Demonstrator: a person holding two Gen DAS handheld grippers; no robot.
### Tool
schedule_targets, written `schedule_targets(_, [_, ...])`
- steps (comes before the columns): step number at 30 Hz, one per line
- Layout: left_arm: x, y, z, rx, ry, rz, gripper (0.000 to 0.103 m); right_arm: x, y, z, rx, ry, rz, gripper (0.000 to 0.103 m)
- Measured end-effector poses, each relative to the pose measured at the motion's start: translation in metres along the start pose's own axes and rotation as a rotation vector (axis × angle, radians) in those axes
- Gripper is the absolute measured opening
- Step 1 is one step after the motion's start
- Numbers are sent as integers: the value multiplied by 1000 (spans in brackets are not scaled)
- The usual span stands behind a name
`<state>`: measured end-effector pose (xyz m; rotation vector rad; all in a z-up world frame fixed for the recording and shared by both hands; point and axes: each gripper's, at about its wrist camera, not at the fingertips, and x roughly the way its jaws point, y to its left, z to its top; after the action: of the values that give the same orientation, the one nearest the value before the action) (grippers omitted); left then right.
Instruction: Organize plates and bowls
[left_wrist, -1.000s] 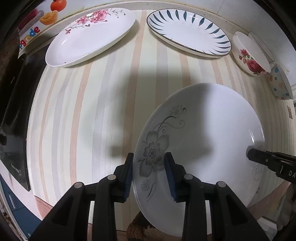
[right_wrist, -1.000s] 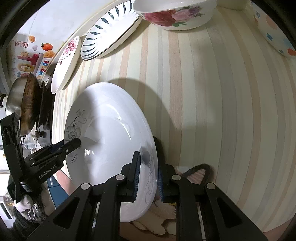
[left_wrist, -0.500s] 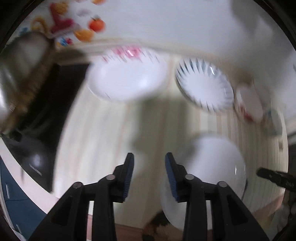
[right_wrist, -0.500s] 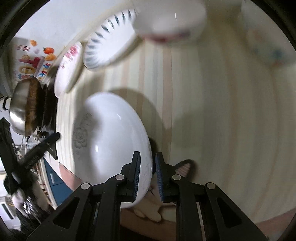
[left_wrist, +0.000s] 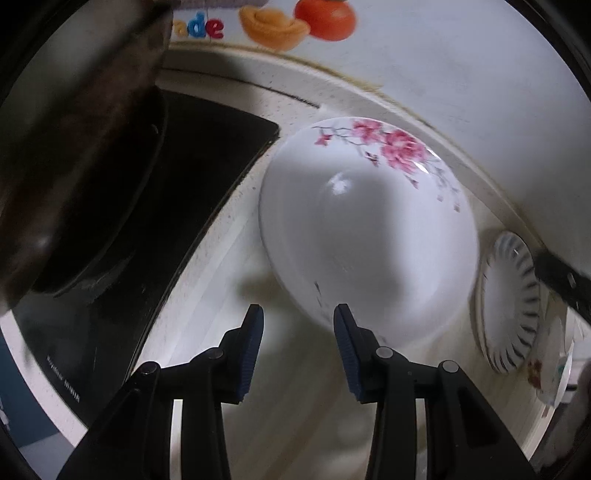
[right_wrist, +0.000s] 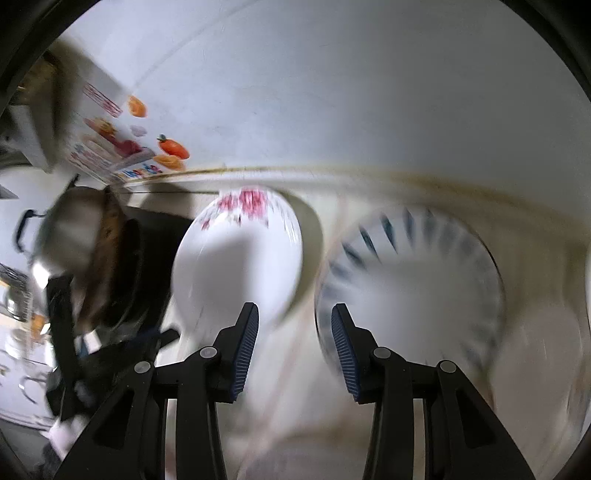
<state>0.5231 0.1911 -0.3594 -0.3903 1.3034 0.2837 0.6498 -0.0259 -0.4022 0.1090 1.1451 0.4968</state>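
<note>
- The left claw (left_wrist: 298, 332) hangs released over the pale striped bench (left_wrist: 295, 413), its blue ribbed pads parted with nothing between them.
- Just ahead of its pads, and a little to their right, lies the white oval ceramic plate with pink blossom sprigs (left_wrist: 365, 236), flat on the bench. I judge it the next piece to gather, since the claw points steeply down at its near rim.
- To the left of this claw sits a black glass stovetop (left_wrist: 155, 221) bearing a dark, worn pan (left_wrist: 77, 140). The plate rests close beside the stovetop's edge, so a grasp from the near rim looks the safer approach.
- Far to the right of the left claw lies the white round plate with dark blue leaf strokes around its rim (left_wrist: 511, 302), with small patterned bowls beyond it, too squeezed at the picture's edge to describe.
- The right claw (right_wrist: 294, 334) is likewise released and empty; its jaws have just been opening.
- In its blurred view the blossom plate lies ahead to the left of its pads and the leaf-stroke plate ahead to the right.
- Both plates lie apart on the bench, not yet stacked, so sorting seems at an early stage.
</note>
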Motion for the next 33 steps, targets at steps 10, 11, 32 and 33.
schedule_targets(10, [40,7,30,-27,49,-1,37,93,5,50,-47,94,-60,36])
schedule_targets(11, [43,7,31,-27,52,1,37,97,3,51,-45,98,-57,33])
schedule_targets(32, [20,16,45,9,-29,-7,30,87,1,35,-41,68,19,10])
schedule_targets(33, [16,15,45,15,-33,-8,30,84,0,34,-38,66,18,10])
